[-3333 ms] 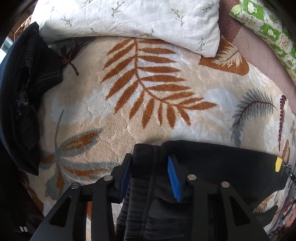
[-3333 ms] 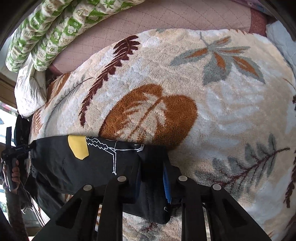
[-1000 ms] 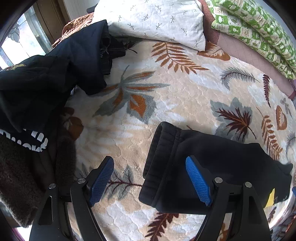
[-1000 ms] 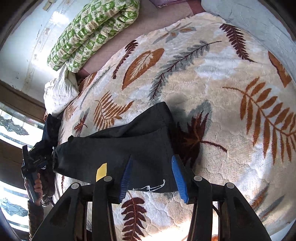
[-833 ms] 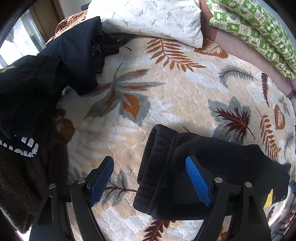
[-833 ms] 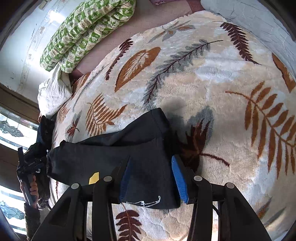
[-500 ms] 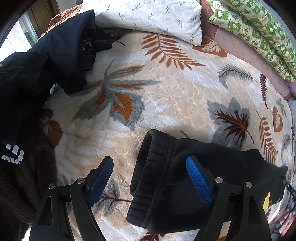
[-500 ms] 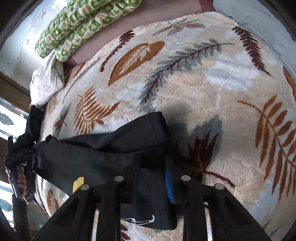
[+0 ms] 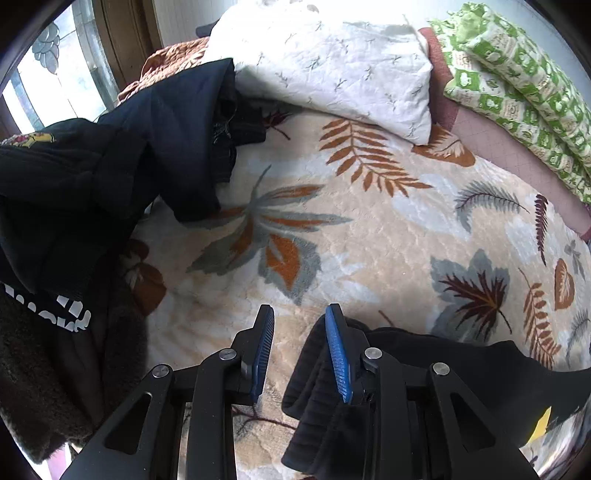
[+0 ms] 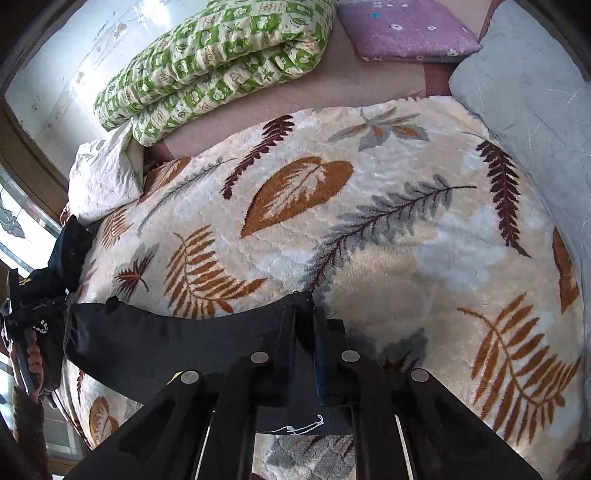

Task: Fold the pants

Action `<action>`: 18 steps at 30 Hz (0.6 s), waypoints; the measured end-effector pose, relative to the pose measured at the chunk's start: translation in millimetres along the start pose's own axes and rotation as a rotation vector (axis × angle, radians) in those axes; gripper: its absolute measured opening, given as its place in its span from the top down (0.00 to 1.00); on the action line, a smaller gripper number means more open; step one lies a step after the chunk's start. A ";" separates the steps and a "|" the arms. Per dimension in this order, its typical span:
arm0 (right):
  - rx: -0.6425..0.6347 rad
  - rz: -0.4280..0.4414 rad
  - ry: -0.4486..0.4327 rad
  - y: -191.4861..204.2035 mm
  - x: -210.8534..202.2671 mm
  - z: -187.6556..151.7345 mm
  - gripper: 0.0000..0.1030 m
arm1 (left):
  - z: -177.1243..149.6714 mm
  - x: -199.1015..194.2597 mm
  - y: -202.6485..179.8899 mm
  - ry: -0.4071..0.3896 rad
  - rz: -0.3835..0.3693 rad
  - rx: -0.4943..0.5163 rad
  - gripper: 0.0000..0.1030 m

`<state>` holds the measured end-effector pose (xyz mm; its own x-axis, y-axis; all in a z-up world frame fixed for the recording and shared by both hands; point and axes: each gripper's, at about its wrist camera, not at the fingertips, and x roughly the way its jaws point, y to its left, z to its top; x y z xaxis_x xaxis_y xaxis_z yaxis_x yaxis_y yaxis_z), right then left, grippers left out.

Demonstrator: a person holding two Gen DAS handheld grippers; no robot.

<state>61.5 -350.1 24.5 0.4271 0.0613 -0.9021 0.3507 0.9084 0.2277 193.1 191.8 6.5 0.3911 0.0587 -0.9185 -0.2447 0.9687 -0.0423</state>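
In the left wrist view, a pile of dark clothes (image 9: 110, 177) fills the left edge of the frame, with a white leaf-print pillow (image 9: 332, 70) at top centre and a green patterned quilt (image 9: 517, 74) in the upper right. The leaf-patterned blanket (image 9: 369, 229) spreads across the middle. At bottom centre the left gripper (image 9: 300, 350) has its blue-padded jaws partly apart with only blanket showing in the gap between them. The black pants (image 9: 461, 369) lie in the lower right of the frame; their ribbed waistband sits just beside and under the right-hand finger, outside the gap, not pinched. A small yellow tag (image 9: 541, 430) shows at the far lower right on the fabric.

In the right wrist view, the other handheld gripper and the person's hand are small at the left edge. The pants (image 10: 155, 347) stretch from lower left toward bottom centre across the blanket (image 10: 424, 240). The right gripper (image 10: 303, 325) at bottom centre has its jaws drawn close together, pinching a fold of the black fabric at the garment's right-hand end. White stitching shows on the cloth below the jaws. The green quilt (image 10: 214, 62) lies at upper left, a purple cushion (image 10: 406, 29) at top, a pale grey pillow (image 10: 528, 122) at right.
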 end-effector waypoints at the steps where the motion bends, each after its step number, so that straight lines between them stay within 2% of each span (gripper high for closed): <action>1: 0.002 -0.008 0.010 -1.5 6.8 -1.0 0.92 | -1.7 3.3 2.7 0.014 -0.001 0.002 0.72; 2: 0.011 -0.015 0.023 -4.6 14.0 -2.8 0.92 | -3.0 5.7 5.5 0.026 -0.004 0.001 0.71; 4: 0.043 -0.021 0.044 -13.5 26.3 -8.9 0.92 | -5.2 9.2 11.8 0.056 -0.059 -0.005 0.70; 6: 0.068 -0.016 0.059 -21.5 34.6 -14.4 0.92 | -5.0 9.4 16.3 0.080 -0.117 -0.001 0.63; 8: 0.081 -0.006 0.060 -25.6 36.8 -17.3 0.92 | -2.3 6.4 19.2 0.076 -0.138 0.024 0.49; 10: 0.083 -0.003 0.059 -26.4 37.2 -17.4 0.92 | 1.0 3.5 21.3 0.067 -0.165 0.043 0.19; 13: 0.077 -0.009 0.064 -25.6 38.4 -17.2 0.91 | 0.8 2.3 19.6 0.087 -0.241 0.078 0.16; 17: 0.081 -0.012 0.070 -24.7 40.6 -16.0 0.91 | -4.8 12.4 4.4 0.112 -0.182 0.171 0.16; 18: 0.083 -0.013 0.071 -24.5 41.1 -15.8 0.90 | -6.7 15.2 -0.4 0.114 -0.171 0.189 0.19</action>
<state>57.2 -363.3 -24.0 0.3630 0.0812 -0.9282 0.4247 0.8723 0.2425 193.2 190.7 -10.0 0.3079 -0.1265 -0.9430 -0.0101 0.9906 -0.1361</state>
